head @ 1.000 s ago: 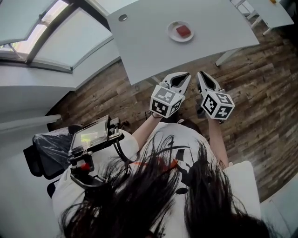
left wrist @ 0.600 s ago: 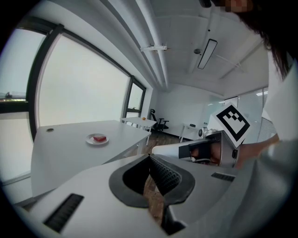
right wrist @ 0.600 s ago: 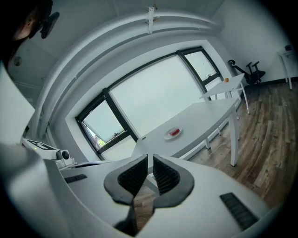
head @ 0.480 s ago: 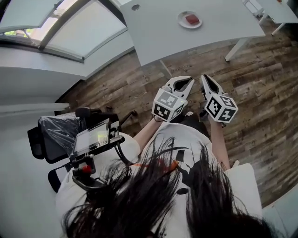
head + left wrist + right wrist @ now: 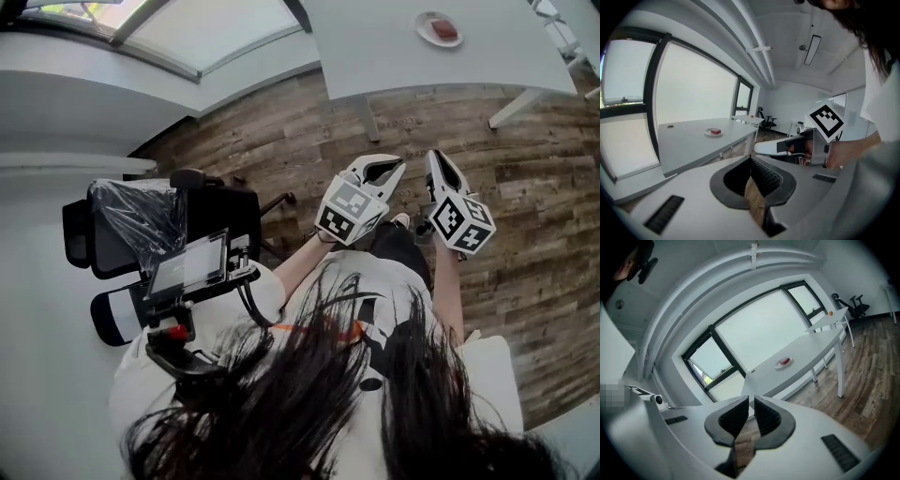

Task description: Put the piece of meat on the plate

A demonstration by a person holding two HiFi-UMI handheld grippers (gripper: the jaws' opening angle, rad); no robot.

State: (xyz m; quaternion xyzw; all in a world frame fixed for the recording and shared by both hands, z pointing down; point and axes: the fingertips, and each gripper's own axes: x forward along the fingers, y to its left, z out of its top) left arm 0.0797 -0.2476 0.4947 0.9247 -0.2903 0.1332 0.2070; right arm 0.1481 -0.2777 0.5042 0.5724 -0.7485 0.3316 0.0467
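Observation:
A red piece of meat (image 5: 444,29) lies on a small white plate (image 5: 429,22) on the grey table (image 5: 375,47) at the top of the head view. Both grippers hang over the wood floor close to the person's body, far from the table. My left gripper (image 5: 382,171) is shut with nothing in it. Beside it my right gripper (image 5: 441,171) is shut and empty too. The left gripper view has the plate (image 5: 714,133) far off past the shut jaws (image 5: 751,161). In the right gripper view the plate (image 5: 783,363) is small beyond that gripper (image 5: 751,403).
A black office chair (image 5: 141,225) covered in dark plastic stands at the left, with a small screen (image 5: 187,267) on a rig by the person's shoulder. Table legs (image 5: 367,117) come down to the floor ahead. Large windows (image 5: 216,28) run along the upper left.
The head view has swung, so the table and plate have slid up and to the right. Both grippers stay shut, side by side before the body.

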